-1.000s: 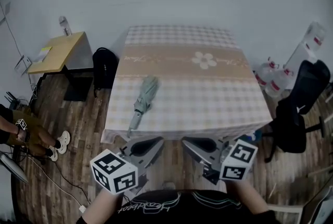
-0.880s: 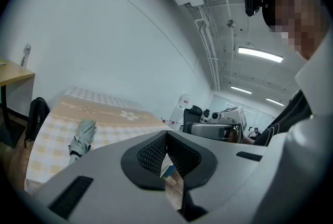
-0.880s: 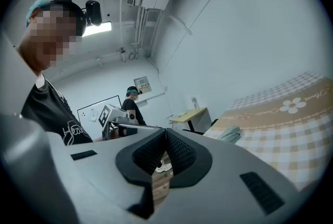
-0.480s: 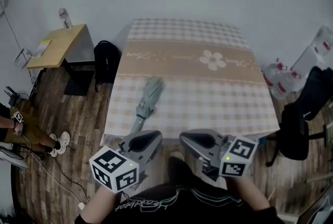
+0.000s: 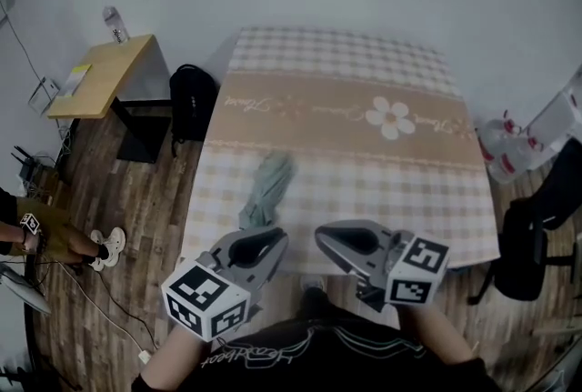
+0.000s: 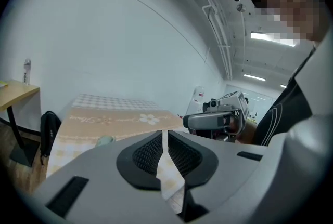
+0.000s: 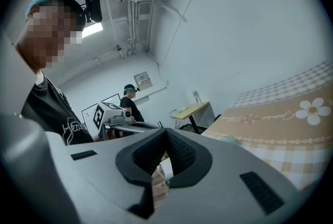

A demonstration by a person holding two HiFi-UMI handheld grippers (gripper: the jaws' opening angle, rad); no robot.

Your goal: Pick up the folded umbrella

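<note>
The folded grey-green umbrella lies on the checked tablecloth near the table's front left edge, its handle end toward me. Just short of that handle end is my left gripper. Only a thin slit shows between its pads as the jaws start opening, and nothing is between them. My right gripper is level with it over the table's near edge, shut and empty. In the left gripper view the umbrella peeks over the left jaw. In the right gripper view, the umbrella is a small patch.
A wooden side table and a black backpack stand left of the table. A black office chair and water bottles are to the right. A person sits on the floor at far left, by cables.
Both grippers have moved forward, from short of the table to its near edge. The umbrella now lies just beyond the left gripper's tips.
</note>
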